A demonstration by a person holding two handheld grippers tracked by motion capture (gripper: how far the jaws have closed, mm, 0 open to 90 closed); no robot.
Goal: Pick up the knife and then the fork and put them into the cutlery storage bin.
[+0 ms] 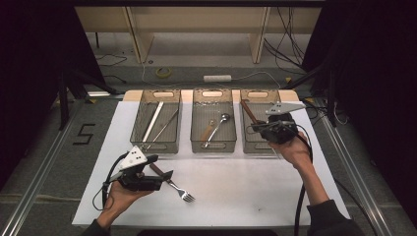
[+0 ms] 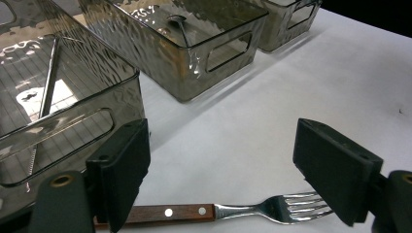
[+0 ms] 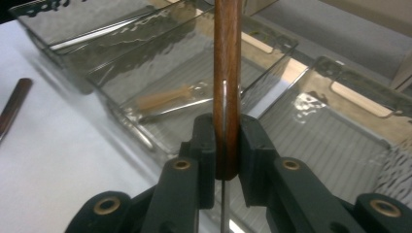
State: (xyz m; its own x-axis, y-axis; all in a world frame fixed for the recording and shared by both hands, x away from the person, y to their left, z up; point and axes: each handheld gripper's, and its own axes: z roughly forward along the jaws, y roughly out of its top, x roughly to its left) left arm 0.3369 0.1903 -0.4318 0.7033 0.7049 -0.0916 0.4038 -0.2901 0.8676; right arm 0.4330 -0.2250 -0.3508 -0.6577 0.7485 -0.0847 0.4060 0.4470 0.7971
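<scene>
The left gripper (image 1: 160,167) sits low at the near left, cradled in an upturned left hand (image 1: 120,194), its jaws spread wide and pointing right. The right gripper (image 1: 258,129) is raised at the far right, carried by the right hand (image 1: 295,150) on an outstretched forearm, its jaws clamped tight and aimed left and away.

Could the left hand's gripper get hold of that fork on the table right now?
Probably yes: the left gripper hovers open right over the wooden-handled fork, nothing lying between them on the white table.
</scene>
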